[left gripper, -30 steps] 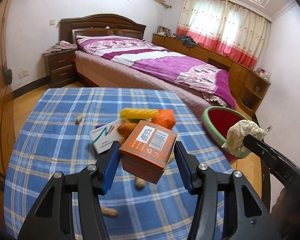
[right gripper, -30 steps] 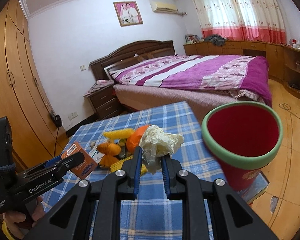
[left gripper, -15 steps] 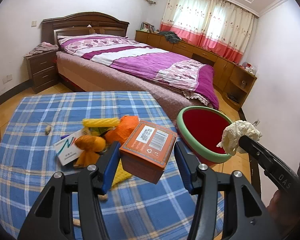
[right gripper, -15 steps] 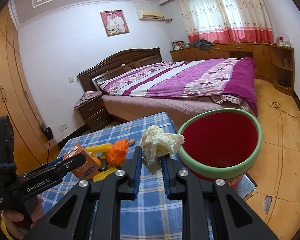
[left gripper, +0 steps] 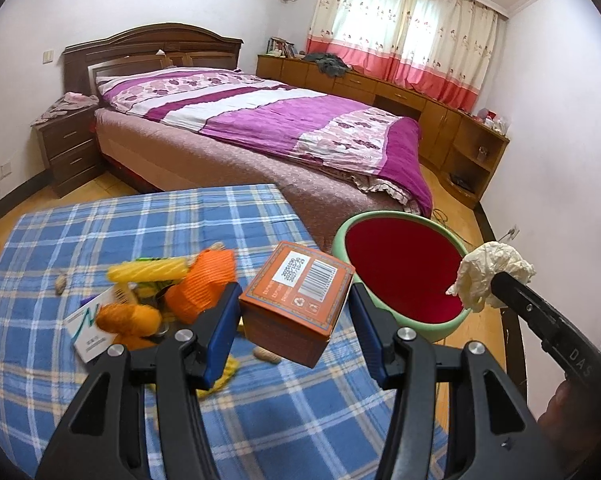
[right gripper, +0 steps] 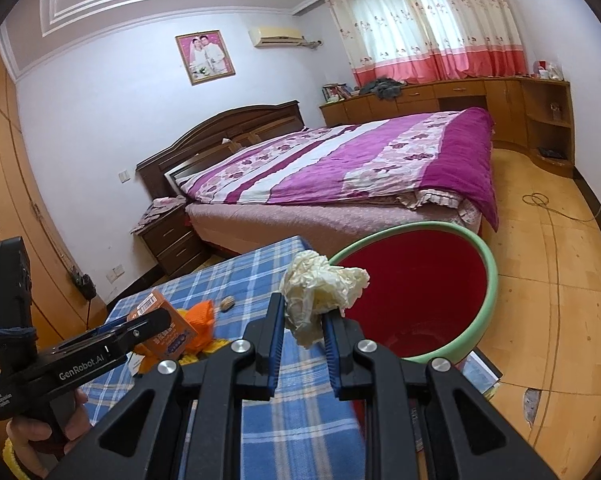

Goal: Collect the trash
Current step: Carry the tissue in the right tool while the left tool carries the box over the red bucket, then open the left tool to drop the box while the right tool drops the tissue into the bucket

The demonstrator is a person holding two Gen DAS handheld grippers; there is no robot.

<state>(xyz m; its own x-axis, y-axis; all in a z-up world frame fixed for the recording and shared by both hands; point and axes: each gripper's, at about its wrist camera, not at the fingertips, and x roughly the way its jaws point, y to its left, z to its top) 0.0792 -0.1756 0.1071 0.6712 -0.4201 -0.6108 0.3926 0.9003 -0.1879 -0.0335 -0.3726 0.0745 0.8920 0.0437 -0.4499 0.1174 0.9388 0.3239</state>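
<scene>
Bedroom walls in pale white surround a dark wooden bed (left gripper: 236,128) under a purple and white floral quilt, with pink-hemmed curtains over the window and low wooden cabinets along the far wall. Up front stands a desk (left gripper: 100,412) covered by a blue plaid cloth. Just beside its right edge, on the yellowish floor, sits a round bin with a pale green rim and red inside (left gripper: 404,276); its inside looks bare as far as can be seen.

Above the desk's right part, the left gripper (left gripper: 292,320) clamps an orange cardboard box with a barcode label (left gripper: 296,300) between its blue pads. Off the desk edge, near the bin's rim, the right gripper (right gripper: 300,336) is closed tight on a crumpled cream paper wad (right gripper: 320,292).

Behind the box lie an orange ribbed wrapper (left gripper: 204,284), a yellow ribbed roll (left gripper: 148,272), a white and teal carton (left gripper: 88,332) and scattered peanuts (left gripper: 266,356). Motion blurs some of them.
</scene>
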